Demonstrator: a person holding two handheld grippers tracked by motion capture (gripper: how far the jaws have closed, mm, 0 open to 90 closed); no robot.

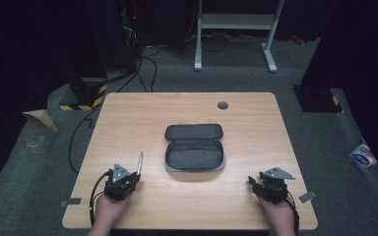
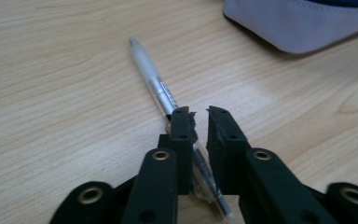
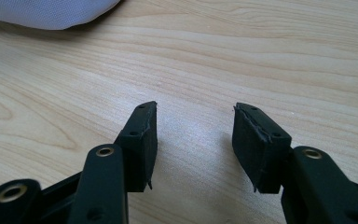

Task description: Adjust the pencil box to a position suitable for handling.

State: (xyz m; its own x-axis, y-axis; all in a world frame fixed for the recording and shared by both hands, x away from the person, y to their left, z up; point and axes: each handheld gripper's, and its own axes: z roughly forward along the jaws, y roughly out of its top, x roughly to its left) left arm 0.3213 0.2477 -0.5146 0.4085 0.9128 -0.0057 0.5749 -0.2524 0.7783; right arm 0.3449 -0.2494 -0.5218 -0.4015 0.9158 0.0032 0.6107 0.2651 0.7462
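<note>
A dark grey pencil case (image 1: 195, 147) lies unzipped and spread open at the middle of the wooden table (image 1: 256, 123). Its pale outer edge shows at the top of the left gripper view (image 2: 298, 23) and of the right gripper view (image 3: 46, 11). A translucent white pen (image 1: 140, 162) (image 2: 151, 74) points away over the table, left of the case. My left gripper (image 1: 134, 176) (image 2: 200, 114) is shut on the pen's rear half, which runs slantwise between the jaws. My right gripper (image 1: 260, 180) (image 3: 196, 109) rests near the front right of the table, open, with bare wood between its jaws.
A round grey grommet (image 1: 222, 104) sits in the tabletop near the far edge. On the carpet beyond the table stand a white metal frame (image 1: 236, 22) and black cables (image 1: 147, 64). A wrapped packet (image 1: 363, 155) lies on the floor at the right.
</note>
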